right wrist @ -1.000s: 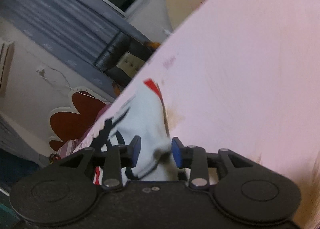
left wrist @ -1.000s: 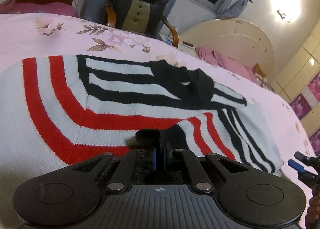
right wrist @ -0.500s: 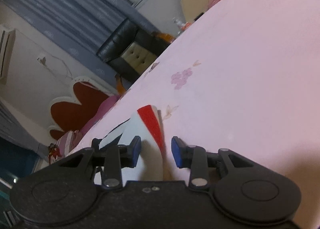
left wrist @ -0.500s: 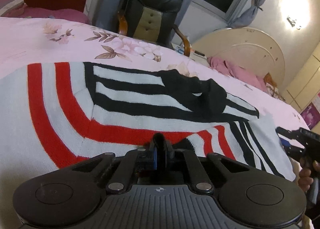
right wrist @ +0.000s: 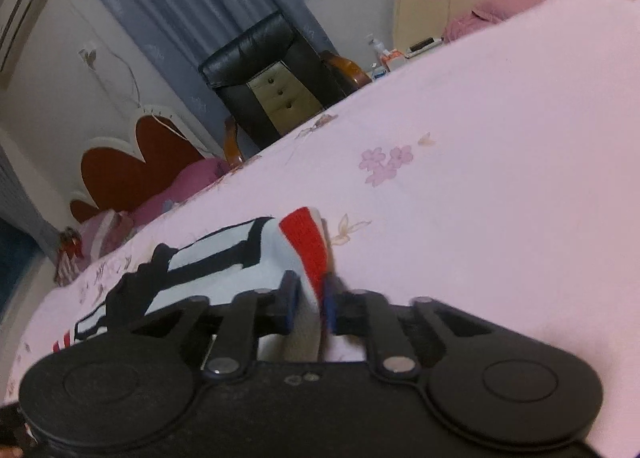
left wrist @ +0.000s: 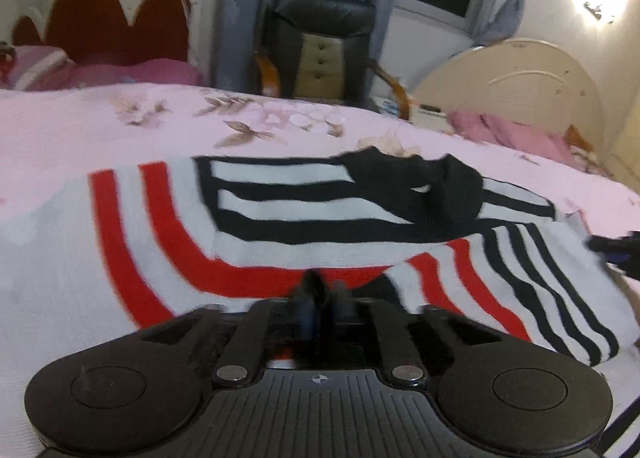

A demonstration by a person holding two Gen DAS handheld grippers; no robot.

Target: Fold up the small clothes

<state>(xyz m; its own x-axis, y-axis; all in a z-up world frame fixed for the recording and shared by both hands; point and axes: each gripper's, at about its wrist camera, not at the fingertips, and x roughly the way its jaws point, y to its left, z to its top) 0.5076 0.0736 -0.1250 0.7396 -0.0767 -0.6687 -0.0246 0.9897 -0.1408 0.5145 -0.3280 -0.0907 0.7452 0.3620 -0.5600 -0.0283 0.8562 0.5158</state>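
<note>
Sweater lies on the bed; left fingers pinch its near hem for folding, while right fingers stand spread around a red-striped edge.

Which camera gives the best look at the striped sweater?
The left wrist view: the sweater spreads across the bed, red and black stripes plain. The right wrist view catches only one end, partly hidden behind the right gripper.
</note>
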